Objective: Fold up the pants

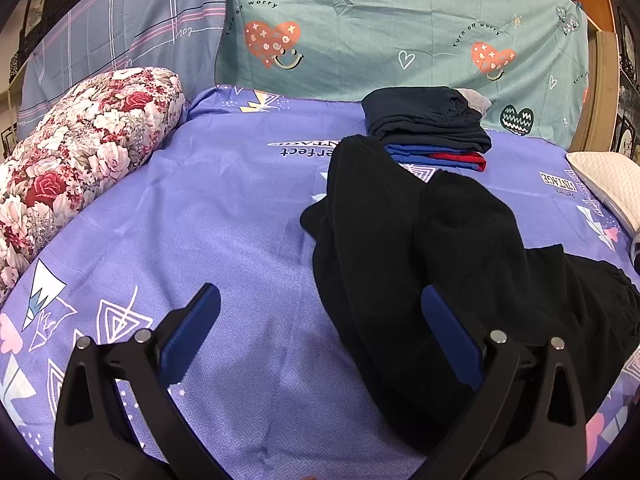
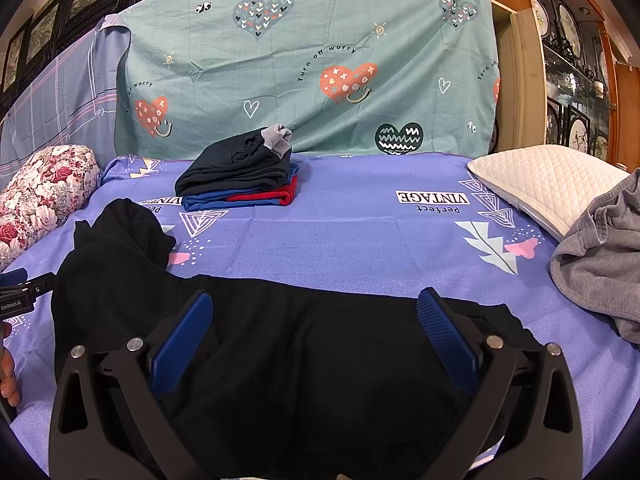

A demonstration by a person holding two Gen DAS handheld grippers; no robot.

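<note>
Because the black pants (image 2: 280, 344) look like soft, light, limp fleece, they should sag and bunch when lifted; a hem or waistband edge seems the best hold. They lie rumpled on the purple bedsheet (image 2: 360, 232), under the right gripper (image 2: 316, 334) and ahead-right of the left gripper (image 1: 320, 330). Both grippers' fingers are spread apart, holding nothing. No containers show; a folded clothes stack (image 2: 240, 176) sits well beyond.
</note>
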